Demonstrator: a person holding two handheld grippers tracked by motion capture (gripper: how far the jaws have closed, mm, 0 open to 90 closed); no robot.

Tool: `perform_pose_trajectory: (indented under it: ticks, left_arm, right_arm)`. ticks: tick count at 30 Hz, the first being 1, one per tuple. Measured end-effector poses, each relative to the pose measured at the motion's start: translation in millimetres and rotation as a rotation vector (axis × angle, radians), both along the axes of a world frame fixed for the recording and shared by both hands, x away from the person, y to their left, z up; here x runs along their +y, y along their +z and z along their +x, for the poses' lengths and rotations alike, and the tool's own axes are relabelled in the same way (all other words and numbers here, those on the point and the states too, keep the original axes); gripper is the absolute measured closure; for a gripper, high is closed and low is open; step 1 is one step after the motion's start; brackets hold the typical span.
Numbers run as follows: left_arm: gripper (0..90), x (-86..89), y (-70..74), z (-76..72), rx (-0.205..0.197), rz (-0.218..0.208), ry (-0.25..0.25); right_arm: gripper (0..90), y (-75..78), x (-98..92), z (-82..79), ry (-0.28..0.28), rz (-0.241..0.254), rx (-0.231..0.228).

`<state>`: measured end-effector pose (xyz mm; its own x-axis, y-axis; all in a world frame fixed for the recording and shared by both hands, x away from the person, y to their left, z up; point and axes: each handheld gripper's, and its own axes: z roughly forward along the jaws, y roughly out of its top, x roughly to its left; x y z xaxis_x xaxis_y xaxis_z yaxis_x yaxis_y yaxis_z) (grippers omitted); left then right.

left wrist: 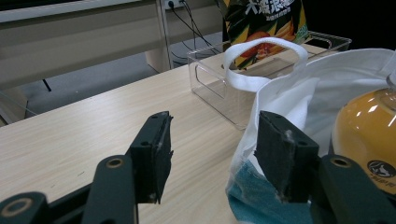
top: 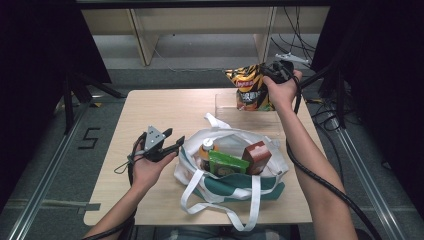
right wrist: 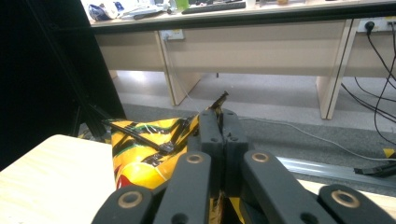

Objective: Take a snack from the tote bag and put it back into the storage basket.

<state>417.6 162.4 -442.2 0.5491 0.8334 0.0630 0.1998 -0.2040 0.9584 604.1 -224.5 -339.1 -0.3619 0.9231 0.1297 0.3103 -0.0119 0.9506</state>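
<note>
Tongs on the right [top: 274,71] clamp the chip bag's [top: 248,87] top corner, hanging it over the clear bin [top: 222,102]; left tongs [top: 172,142] gape beside the tote [top: 227,187], perhaps to steady it.

A white and green tote bag [top: 235,187] is lying open on the wooden table [top: 150,107], holding 1 orange bottle [top: 206,148], 1 green packet [top: 227,163], 1 brown carton [top: 257,155]; cables [top: 295,30] are trailing beyond.
</note>
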Motion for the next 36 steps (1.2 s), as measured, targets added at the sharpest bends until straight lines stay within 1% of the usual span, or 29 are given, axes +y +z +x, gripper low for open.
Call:
perform_pose_trajectory:
  ticks: [1,2,4,6,10,11,12,13,17,18,19,22,23,24,25,26,29,30,31,32,33,34,35,36]
  left_arm:
    - [44.8,0.0,0.0,0.0,0.0,0.0,0.0]
    - [44.8,0.0,0.0,-0.1,0.0,0.0,0.001]
    - [44.8,0.0,0.0,-0.1,0.0,0.0,0.0]
    - [44.8,-0.2,0.0,-0.1,0.0,-0.001,0.001]
    - [44.8,-0.1,0.0,-0.1,0.0,0.0,0.0]
    - [44.8,0.0,-0.1,-0.1,0.0,0.001,-0.001]
    - [44.8,0.0,-0.1,-0.1,0.0,0.001,0.0]
    - [44.8,0.1,-0.1,-0.1,0.0,0.001,0.0]
    - [44.8,0.0,0.0,-0.2,0.0,-0.001,0.0]
    - [44.8,-0.1,0.1,-0.3,-0.001,-0.002,0.0]
    - [44.8,-0.1,0.1,-0.3,-0.002,-0.001,-0.001]
    - [44.8,-0.2,0.0,-0.3,-0.002,0.0,-0.002]
    - [44.8,-0.3,0.0,-0.3,-0.001,0.0,-0.001]
    - [44.8,-0.3,0.0,-0.2,-0.002,-0.001,-0.002]
    - [44.8,-0.4,0.0,-0.2,-0.002,0.0,-0.002]
    - [44.8,-0.5,0.0,-0.1,-0.002,0.0,-0.002]
    - [44.8,-0.7,-0.3,-0.2,-0.002,0.0,-0.002]
    - [44.8,-0.8,-0.3,-0.3,-0.002,0.0,-0.002]
    - [44.8,-0.8,-0.3,-0.3,-0.003,0.001,-0.002]
    - [44.8,-0.9,-0.2,-0.3,-0.004,0.002,-0.002]
    - [44.8,-0.9,-0.2,-0.3,-0.004,0.002,-0.003]
    - [44.8,-1.0,-0.2,-0.4,-0.003,0.001,-0.003]
    - [44.8,-1.1,-0.2,-0.4,-0.002,0.002,-0.003]
    - [44.8,-1.1,-0.2,-0.5,-0.002,0.003,-0.004]
  right_arm:
    - [90.0,-0.1,1.2,-0.7,-0.011,0.009,0.023]
    - [90.0,-0.5,1.9,-0.9,-0.013,0.017,0.028]
    - [90.0,-1.6,2.2,-0.6,-0.007,0.023,0.029]
    - [90.0,-3.3,1.9,0.6,-0.005,0.01,0.019]
    - [90.0,-4.8,2.9,1.8,-0.008,0.017,0.028]
    - [90.0,-5.8,2.5,2.5,-0.003,0.013,0.019]
    - [90.0,-5.4,2.9,2.1,-0.004,0.019,0.037]
    - [90.0,-6.2,2.9,2.1,-0.007,0.02,0.041]
    - [90.0,-11.6,-0.6,5.4,-0.006,0.003,0.03]
    - [90.0,-12.4,0.2,4.8,-0.016,0.023,0.049]
    - [90.0,-13.5,-1.2,5.2,-0.017,0.016,0.057]
    - [90.0,-18.7,-3.6,6.9,-0.027,0.017,0.057]
    - [90.0,-19.4,-3.6,6.8,-0.026,0.024,0.068]
    - [90.0,-20.6,-4.5,7.4,-0.029,0.012,0.063]
    - [90.0,-21.4,-5.2,7.9,-0.027,0.013,0.057]
    - [90.0,-20.9,-5.5,7.9,-0.025,0.022,0.064]
    - [89.2,-21.7,-7.2,9.6,-0.028,0.009,0.056]
    - [88.9,-21.9,-7.7,10.1,-0.033,0.007,0.058]
    - [88.2,-21.8,-8.4,9.7,-0.03,0.018,0.072]
    - [87.7,-22.5,-9.6,10.3,-0.036,0.012,0.072]
    - [87.2,-23.6,-13.1,12.8,-0.024,-0.016,0.046]
    - [86.9,-23.6,-11.9,10.8,-0.043,0.024,0.074]
    - [86.3,-24.3,-13.7,11.5,-0.052,0.008,0.072]
    - [85.6,-24.8,-14.9,11.8,-0.056,0.006,0.072]
